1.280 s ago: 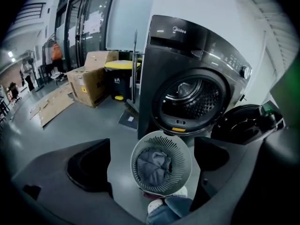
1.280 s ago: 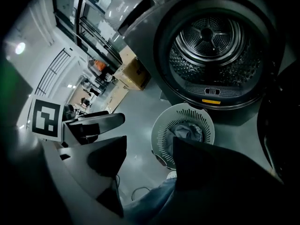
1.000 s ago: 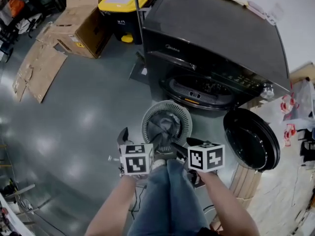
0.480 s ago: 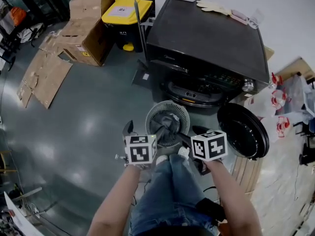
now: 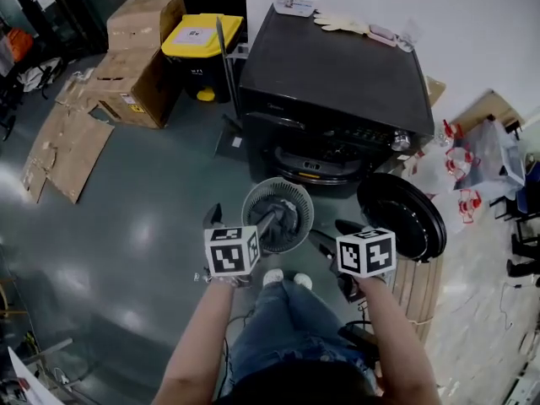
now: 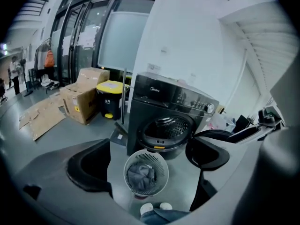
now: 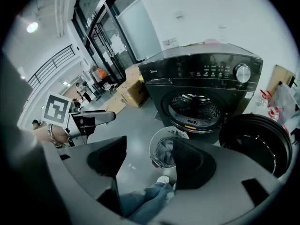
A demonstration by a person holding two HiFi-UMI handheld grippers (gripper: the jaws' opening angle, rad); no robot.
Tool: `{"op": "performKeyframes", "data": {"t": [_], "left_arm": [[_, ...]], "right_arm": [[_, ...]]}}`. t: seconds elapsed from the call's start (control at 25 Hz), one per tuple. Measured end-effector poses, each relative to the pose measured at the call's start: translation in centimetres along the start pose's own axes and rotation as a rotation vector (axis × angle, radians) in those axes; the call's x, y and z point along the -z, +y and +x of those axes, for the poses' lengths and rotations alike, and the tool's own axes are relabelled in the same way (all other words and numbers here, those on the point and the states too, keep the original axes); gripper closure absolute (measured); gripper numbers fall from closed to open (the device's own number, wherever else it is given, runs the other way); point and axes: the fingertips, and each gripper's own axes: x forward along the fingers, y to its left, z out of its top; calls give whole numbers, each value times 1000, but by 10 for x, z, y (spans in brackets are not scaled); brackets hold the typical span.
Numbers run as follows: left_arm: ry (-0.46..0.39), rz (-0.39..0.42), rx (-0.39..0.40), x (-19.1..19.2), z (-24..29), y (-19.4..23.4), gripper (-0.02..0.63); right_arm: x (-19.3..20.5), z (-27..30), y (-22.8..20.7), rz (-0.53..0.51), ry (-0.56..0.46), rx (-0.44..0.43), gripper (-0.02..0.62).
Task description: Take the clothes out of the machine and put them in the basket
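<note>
A white slatted basket (image 5: 291,195) stands on the floor before the black machine (image 5: 337,66), with a heap of grey clothes (image 5: 275,219) inside. The machine's round door (image 5: 402,217) hangs wide to the right, and the drum (image 6: 169,126) looks dark and bare. My left gripper (image 5: 221,224) is held up left of the basket, open and empty. My right gripper (image 5: 331,233) hovers at the basket's right, open too, with nothing between its fingers. Both are well above the basket (image 6: 146,173) (image 7: 165,150). Shoes and jeans (image 5: 287,310) show below.
Cardboard boxes (image 5: 135,57) and a yellow-lidded bin (image 5: 196,45) stand left of the machine, with flattened cardboard (image 5: 63,146) on the floor. Gloves (image 5: 342,24) and small items lie on the machine's top. Plastic bags (image 5: 460,163) and wooden boards (image 5: 422,289) crowd the right.
Both grippers have risen with the person, who is straightening up; basket and machine now look smaller and farther below. The jaws stay open and empty.
</note>
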Motion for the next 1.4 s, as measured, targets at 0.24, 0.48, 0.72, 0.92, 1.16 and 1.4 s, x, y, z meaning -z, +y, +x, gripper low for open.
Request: {"op": "performKeyframes", "data": {"t": [0.24, 0.48, 0.72, 0.92, 1.16, 1.4], "left_arm": [[-40, 71, 8, -7, -12, -6, 43], [-92, 88, 15, -14, -31, -19, 43], [-130, 133, 22, -15, -57, -45, 43], [-177, 170, 26, -21, -84, -65, 43], [-231, 212, 39, -26, -113, -89, 43], [-292, 271, 101, -30, -142, -121, 86]], "right_arm": [[-22, -30, -2, -39, -129, 48, 288], [-29, -60, 4, -132, -209, 99, 288], [-24, -95, 6, -98, -297, 88, 291], [-20, -128, 12, -119, -369, 102, 291], [-6, -162, 13, -164, -434, 126, 293], [8, -194, 13, -209, -508, 145, 316]]}}
